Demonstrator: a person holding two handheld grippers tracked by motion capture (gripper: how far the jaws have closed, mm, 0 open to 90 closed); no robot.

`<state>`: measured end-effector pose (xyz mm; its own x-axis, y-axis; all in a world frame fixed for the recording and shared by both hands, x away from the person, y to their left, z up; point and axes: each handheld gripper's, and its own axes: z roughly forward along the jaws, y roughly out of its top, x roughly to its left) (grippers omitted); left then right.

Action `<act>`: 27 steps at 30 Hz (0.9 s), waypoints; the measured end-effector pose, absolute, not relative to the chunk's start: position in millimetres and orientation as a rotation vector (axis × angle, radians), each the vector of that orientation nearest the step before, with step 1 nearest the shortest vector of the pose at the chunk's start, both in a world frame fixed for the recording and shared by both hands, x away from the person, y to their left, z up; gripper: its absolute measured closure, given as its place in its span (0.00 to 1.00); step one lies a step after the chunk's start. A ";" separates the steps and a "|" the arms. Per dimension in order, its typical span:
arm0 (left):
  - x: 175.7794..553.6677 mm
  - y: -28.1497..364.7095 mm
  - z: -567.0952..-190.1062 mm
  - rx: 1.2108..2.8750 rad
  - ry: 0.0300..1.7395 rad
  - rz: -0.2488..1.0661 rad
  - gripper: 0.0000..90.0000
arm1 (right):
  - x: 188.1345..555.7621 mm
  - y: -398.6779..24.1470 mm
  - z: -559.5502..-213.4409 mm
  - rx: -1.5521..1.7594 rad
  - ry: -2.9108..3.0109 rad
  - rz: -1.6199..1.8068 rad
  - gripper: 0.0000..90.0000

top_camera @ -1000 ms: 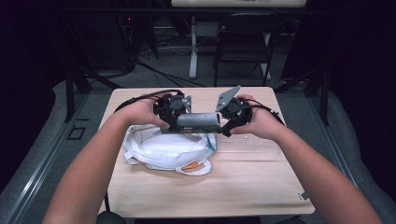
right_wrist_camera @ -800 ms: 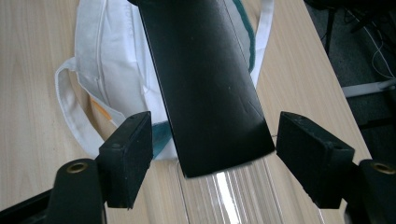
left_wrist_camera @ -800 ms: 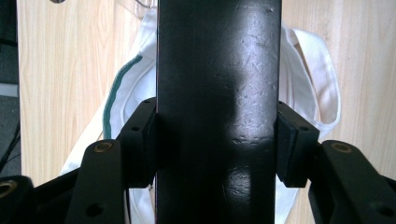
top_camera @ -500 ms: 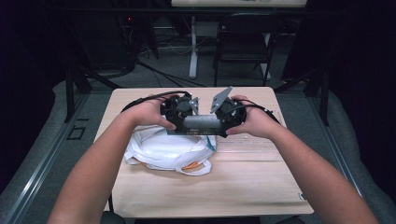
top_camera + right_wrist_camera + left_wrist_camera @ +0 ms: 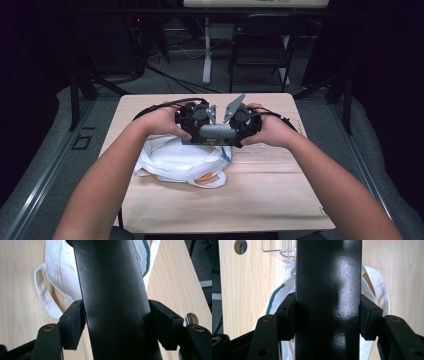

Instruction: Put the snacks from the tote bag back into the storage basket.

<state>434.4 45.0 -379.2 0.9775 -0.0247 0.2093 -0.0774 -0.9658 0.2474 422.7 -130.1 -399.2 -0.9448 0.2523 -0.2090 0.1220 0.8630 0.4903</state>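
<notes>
Two grippers, the left gripper [image 5: 192, 120] and the right gripper [image 5: 245, 121], are clamped from opposite ends on one dark cylinder [image 5: 216, 132], jaws held wide by its girth. It is held level just above a white cloth bag [image 5: 175, 160] lying on the bench [image 5: 280, 195].

Legible markings: none. No text, label, brand, number or sign can be read on any surface in the high view or in either gripper view. A small pale patch at the table's [image 5: 280, 210] near right corner is too small to tell whether it carries print.
</notes>
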 end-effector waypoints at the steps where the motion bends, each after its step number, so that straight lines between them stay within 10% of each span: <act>1: 433.9 44.5 -379.4 2.864 -0.072 0.295 0.48 | 422.9 -129.7 -399.7 0.284 2.774 0.707 0.37; 27: 430.3 40.7 -380.8 2.834 -0.127 0.339 0.45 | 423.1 -128.8 -407.7 0.311 2.834 0.699 0.45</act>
